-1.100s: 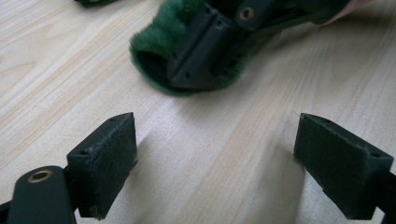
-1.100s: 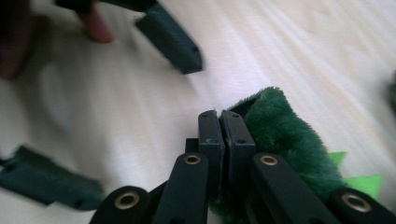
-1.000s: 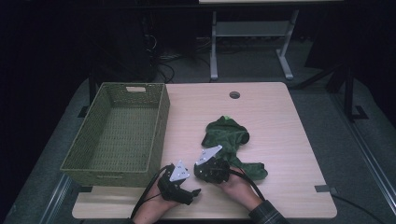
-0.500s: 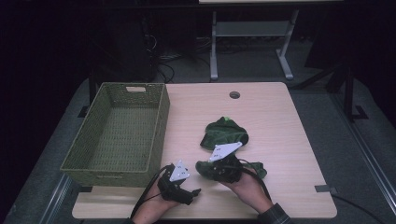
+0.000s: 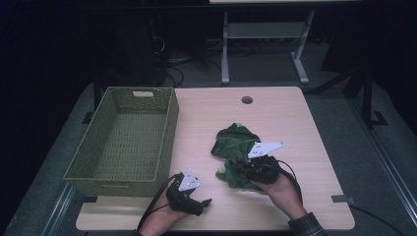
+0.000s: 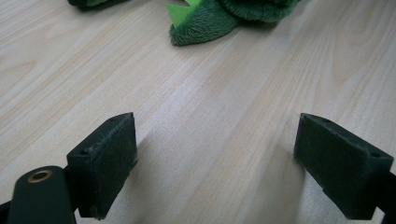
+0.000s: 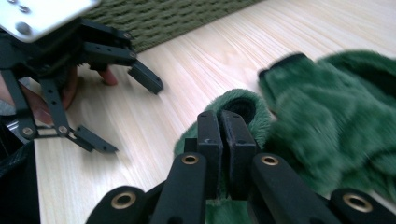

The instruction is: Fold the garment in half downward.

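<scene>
Right gripper clamped on green plush fabric, mid-table right of wicker basket. Left gripper jaws wide apart, nothing between, resting low on table by basket's near corner.

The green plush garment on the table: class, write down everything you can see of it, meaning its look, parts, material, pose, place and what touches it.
The green plush garment is dark green, fuzzy fleece-like fabric, crumpled in a folded heap. A lighter green jagged trim shows at one edge, and a dark-edged opening, like a cuff, shows in the right gripper view. It lies on the light wooden table, right of the woven basket and apart from it. The right gripper is shut on a fold at its near edge. The left gripper stands open, clear of it.
</scene>
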### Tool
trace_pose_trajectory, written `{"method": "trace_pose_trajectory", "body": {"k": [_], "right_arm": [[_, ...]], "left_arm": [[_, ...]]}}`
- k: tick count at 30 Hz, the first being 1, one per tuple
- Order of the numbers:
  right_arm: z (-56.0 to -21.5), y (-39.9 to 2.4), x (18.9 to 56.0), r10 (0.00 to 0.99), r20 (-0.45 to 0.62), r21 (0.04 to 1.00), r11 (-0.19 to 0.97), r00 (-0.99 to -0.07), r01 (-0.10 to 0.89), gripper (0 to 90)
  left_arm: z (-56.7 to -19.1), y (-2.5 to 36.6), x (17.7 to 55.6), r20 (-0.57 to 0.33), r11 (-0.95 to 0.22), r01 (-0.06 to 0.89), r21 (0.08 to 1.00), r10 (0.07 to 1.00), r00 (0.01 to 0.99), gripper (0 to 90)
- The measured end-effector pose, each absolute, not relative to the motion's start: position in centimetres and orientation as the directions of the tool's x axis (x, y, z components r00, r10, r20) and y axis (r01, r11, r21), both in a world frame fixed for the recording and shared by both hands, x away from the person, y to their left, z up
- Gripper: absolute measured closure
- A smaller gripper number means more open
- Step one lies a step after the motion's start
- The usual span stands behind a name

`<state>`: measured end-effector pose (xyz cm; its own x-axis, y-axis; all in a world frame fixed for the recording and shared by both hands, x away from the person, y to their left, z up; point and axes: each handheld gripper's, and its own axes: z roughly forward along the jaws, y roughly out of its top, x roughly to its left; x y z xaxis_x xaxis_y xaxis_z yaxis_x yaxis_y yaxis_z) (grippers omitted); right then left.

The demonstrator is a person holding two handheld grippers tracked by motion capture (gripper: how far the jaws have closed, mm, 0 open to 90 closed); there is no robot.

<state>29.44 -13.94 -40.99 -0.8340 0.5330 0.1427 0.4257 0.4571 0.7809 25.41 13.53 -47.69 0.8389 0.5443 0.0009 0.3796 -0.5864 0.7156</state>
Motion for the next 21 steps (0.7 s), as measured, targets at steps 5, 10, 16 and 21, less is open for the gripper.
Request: {"method": "trace_pose_trajectory", "body": {"k": [5,10,16,21], "right_arm": [[-41.8,-15.5,29.7,0.566,0.151,0.762,0.455,-0.811,0.460,85.2],[-42.8,-16.6,29.8,0.598,0.157,0.739,0.457,-0.786,0.495,84.8],[-43.6,-17.9,29.8,0.633,0.139,0.707,0.475,-0.762,0.524,84.1],[-43.4,-19.3,29.6,0.649,0.145,0.714,0.453,-0.746,0.533,82.5]], "left_arm": [[-47.7,13.5,25.4,-0.001,-0.582,0.381,0.718,0.547,0.837,12.6],[-47.7,13.5,25.4,0.000,-0.585,0.380,0.716,0.545,0.838,12.6],[-47.7,13.5,25.4,0.000,-0.586,0.380,0.716,0.545,0.839,12.6],[-47.7,13.5,25.4,0.000,-0.586,0.380,0.716,0.544,0.839,12.6]]}}
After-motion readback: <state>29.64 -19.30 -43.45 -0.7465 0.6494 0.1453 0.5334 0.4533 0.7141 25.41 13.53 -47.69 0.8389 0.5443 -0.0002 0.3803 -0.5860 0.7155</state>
